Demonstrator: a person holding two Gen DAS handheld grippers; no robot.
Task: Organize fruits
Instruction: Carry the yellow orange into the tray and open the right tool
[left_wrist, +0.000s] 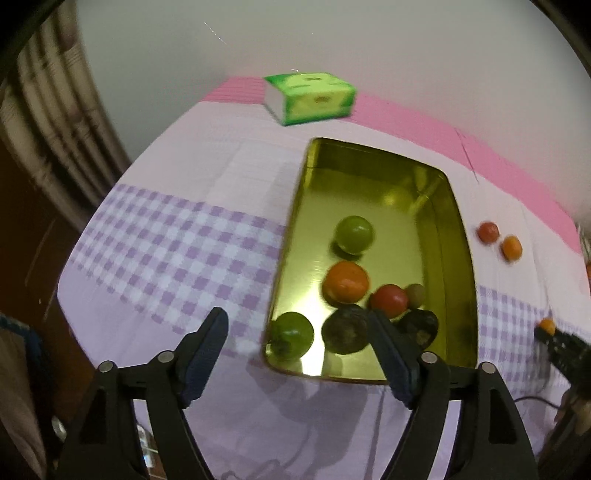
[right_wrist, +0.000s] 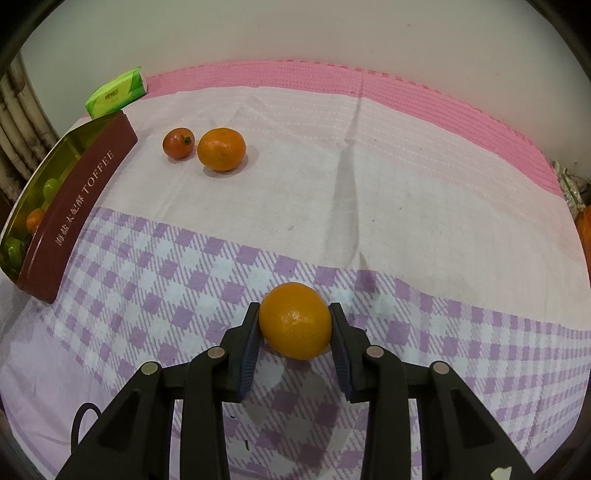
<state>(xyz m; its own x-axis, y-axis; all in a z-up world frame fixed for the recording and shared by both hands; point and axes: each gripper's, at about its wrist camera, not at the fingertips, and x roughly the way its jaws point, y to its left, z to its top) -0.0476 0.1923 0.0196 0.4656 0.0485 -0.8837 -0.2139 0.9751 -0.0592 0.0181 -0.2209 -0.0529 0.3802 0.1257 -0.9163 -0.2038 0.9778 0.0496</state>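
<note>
A gold-lined tin with maroon outer walls lies on the checked cloth and holds several fruits. Among them are a green one, an orange, a red tomato, a dark fruit and a second green one. My left gripper hangs open over the tin's near end with nothing gripped. My right gripper is shut on an orange just above the cloth. A small red tomato and another orange lie loose beside the tin.
A green tissue pack sits at the far edge on the pink mat, behind the tin. The wall rises right behind the table. A black cable lies at the near left edge of the cloth.
</note>
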